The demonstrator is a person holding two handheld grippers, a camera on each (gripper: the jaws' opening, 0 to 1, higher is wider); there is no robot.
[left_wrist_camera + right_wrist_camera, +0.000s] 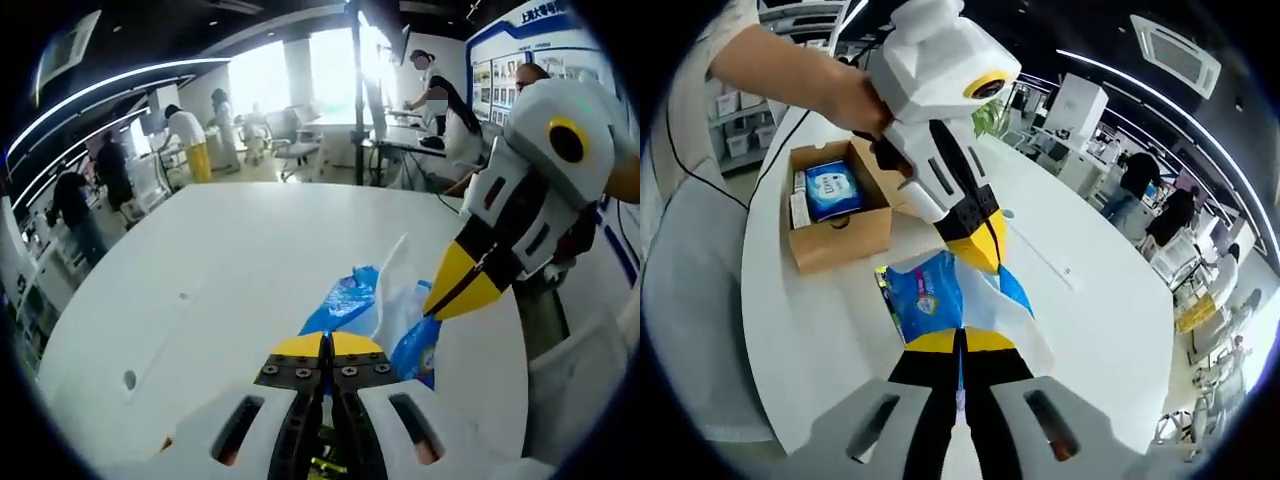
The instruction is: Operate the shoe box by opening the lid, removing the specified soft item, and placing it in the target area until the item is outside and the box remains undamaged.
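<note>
shoe box (840, 215) sits open on the white bench (1080, 300) with a blue pack (833, 188) inside, up-left in the right gripper view. soft blue-and-white packet (940, 295) lies outside the box on the bench, just ahead of the right tongs (961, 340), whose jaws are pressed together empty. left tongs (980, 250) touch the packet's top, and their jaws (328, 346) are closed too.

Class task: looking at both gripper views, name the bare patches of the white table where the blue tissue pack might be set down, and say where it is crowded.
Free: the broad white table beyond the blue tissue pack, toward the far edge, and the stretch right of it. Crowded: around the cardboard box, where the left gripper and right gripper meet over the pack.
</note>
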